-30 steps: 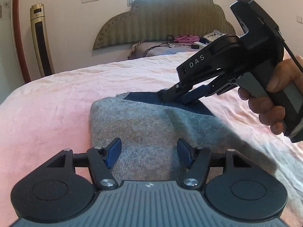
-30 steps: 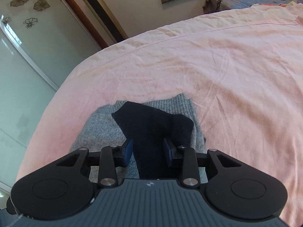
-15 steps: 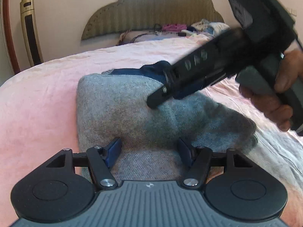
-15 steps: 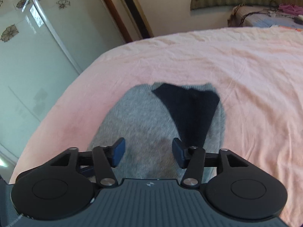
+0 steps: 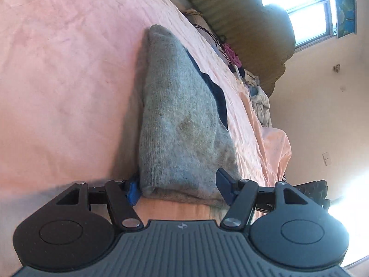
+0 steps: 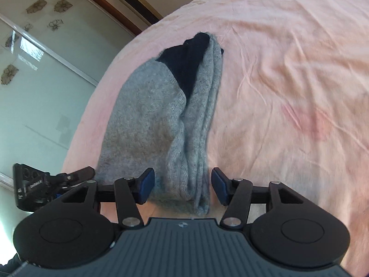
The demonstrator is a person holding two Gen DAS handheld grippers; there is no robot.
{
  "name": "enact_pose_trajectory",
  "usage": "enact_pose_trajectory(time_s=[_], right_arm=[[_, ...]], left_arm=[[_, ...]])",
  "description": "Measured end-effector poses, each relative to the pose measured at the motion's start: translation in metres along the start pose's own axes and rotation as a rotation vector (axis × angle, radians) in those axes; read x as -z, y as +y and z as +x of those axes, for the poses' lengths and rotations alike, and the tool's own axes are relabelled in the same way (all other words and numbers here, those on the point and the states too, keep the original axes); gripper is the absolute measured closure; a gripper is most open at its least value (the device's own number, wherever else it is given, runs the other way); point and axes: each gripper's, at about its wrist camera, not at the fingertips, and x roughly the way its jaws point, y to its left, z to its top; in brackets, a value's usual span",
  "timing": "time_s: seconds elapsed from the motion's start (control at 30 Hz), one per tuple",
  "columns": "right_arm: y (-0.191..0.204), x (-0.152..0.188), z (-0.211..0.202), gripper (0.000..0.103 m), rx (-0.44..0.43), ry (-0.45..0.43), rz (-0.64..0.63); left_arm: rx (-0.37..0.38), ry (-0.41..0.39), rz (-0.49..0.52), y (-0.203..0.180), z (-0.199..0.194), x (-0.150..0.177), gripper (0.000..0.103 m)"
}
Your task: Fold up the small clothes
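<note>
Folded grey knit garment with dark navy lining (image 6: 161, 120) lies on pink bedsheet (image 6: 288, 69), long axis running away from both cameras, navy end farthest. Left hand-held gripper (image 5: 178, 185) rolled sideways, jaws apart astride the garment's near edge; right hand-held gripper (image 6: 181, 185) level, jaws apart at the same edge.

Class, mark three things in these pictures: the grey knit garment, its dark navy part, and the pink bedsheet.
grey knit garment (image 6: 147, 120): right wrist view, middle of the folded grey panel.
dark navy part (image 6: 184, 64): right wrist view, far end of the garment.
pink bedsheet (image 5: 64, 73): left wrist view, bare stretch beside the garment.
</note>
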Motion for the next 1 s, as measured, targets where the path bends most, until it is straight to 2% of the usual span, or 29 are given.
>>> enact_pose_trajectory(time_s=[0.03, 0.07, 0.1, 0.13, 0.23, 0.3, 0.37, 0.43, 0.47, 0.5, 0.53, 0.57, 0.6, 0.63, 0.67, 0.7, 0.73, 0.77, 0.83, 0.87, 0.9, 0.93, 0.97, 1.0], right_arm=[[-0.002, 0.0, 0.002, 0.048, -0.025, 0.008, 0.026], [-0.003, -0.002, 0.006, 0.056, -0.039, 0.026, 0.044], [-0.004, -0.003, 0.011, 0.075, -0.043, 0.052, 0.053], [-0.005, -0.003, 0.015, 0.083, -0.034, 0.065, 0.049], [0.007, -0.001, 0.005, 0.084, -0.027, 0.059, -0.036], [0.018, 0.002, -0.008, 0.085, -0.027, 0.055, -0.11], [0.02, 0.006, -0.011, 0.085, 0.044, 0.068, -0.167], [0.011, 0.01, -0.002, 0.085, 0.063, 0.084, -0.15], [0.008, 0.008, -0.003, 0.082, 0.04, 0.078, -0.131], [0.008, 0.004, -0.006, 0.073, 0.033, 0.072, -0.112], [0.011, -0.001, -0.013, 0.059, 0.038, 0.034, -0.113], [0.014, -0.008, -0.023, 0.051, 0.034, -0.028, -0.123], [0.016, -0.018, -0.033, 0.039, 0.025, -0.086, -0.128], [0.019, -0.028, -0.037, 0.036, 0.022, -0.128, -0.134], [0.024, -0.04, -0.037, 0.036, 0.031, -0.162, -0.138], [0.028, -0.053, -0.033, 0.036, 0.05, -0.194, -0.144], [0.034, -0.066, -0.025, 0.036, 0.067, -0.219, -0.159], [0.042, -0.08, -0.014, 0.036, 0.074, -0.233, -0.18], [0.057, -0.102, 0.013, 0.036, 0.058, -0.225, -0.203], [0.063, -0.112, 0.029, 0.036, 0.058, -0.203, -0.221], [0.068, -0.121, 0.051, 0.031, 0.092, -0.166, -0.25], [0.068, -0.129, 0.071, 0.03, 0.163, -0.129, -0.264], [0.063, -0.136, 0.092, 0.032, 0.247, -0.072, -0.258], [0.053, -0.14, 0.114, 0.037, 0.31, -0.018, -0.255]], left_arm=[[-0.003, 0.01, -0.019, 0.001, 0.005, -0.003, 0.067], [-0.011, 0.036, -0.044, 0.003, 0.011, -0.006, 0.092], [-0.024, 0.051, -0.056, 0.004, 0.016, -0.008, 0.091], [-0.035, 0.046, -0.036, 0.002, 0.013, -0.003, 0.093], [-0.045, 0.021, 0.063, -0.017, -0.004, 0.005, 0.094], [-0.09, 0.029, 0.107, -0.017, -0.01, 0.009, 0.094], [-0.159, 0.053, 0.132, -0.007, -0.007, 0.014, 0.092], [-0.151, 0.058, 0.159, -0.006, -0.017, 0.015, 0.092], [-0.169, 0.055, 0.196, -0.013, -0.023, 0.014, 0.091], [-0.18, 0.035, 0.237, -0.02, -0.033, 0.013, 0.091], [-0.188, 0.008, 0.281, -0.028, -0.041, 0.011, 0.088], [-0.216, -0.031, 0.342, -0.04, -0.047, 0.009, 0.077], [-0.256, -0.085, 0.404, -0.054, -0.05, 0.005, 0.066], [-0.296, -0.143, 0.463, -0.068, -0.049, 0.002, 0.032], [-0.345, -0.225, 0.528, -0.083, -0.045, 0.0, 0.003], [-0.373, -0.305, 0.583, -0.096, -0.037, -0.002, 0.0], [-0.379, -0.345, 0.646, -0.109, -0.023, -0.004, 0.001], [-0.379, -0.343, 0.712, -0.119, -0.004, -0.008, 0.001], [-0.432, -0.298, 0.787, -0.129, 0.042, -0.016, 0.002], [-0.452, -0.248, 0.811, -0.129, 0.064, -0.019, 0.002], [-0.46, -0.195, 0.826, -0.127, 0.084, -0.022, 0.002], [-0.487, -0.131, 0.824, -0.119, 0.102, -0.023, 0.002], [-0.525, -0.107, 0.827, -0.11, 0.115, -0.022, 0.0], [-0.529, -0.158, 0.871, -0.104, 0.117, -0.012, 0.0]])
